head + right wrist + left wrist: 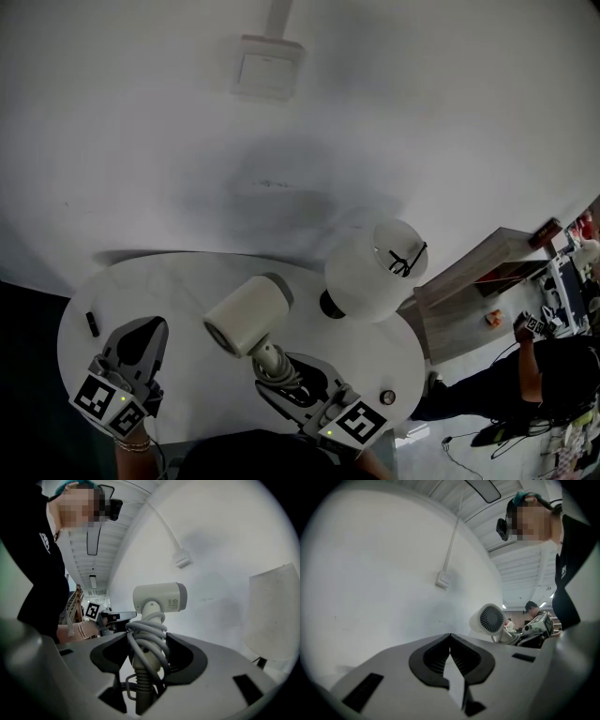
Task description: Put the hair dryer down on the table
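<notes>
As my right gripper (283, 373) is clamped on the handle (151, 608) w/ the cord (147, 637) wound round it, the dryer (246, 317) hangs over the table (173, 281) by the lamp (366, 274), prob. ready to lower, while the left gripper (142, 339) sits closed & empty, out of the way.

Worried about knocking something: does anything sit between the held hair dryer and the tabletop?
Nothing visible lies under the hair dryer on the table. The lamp stands close at its right.
</notes>
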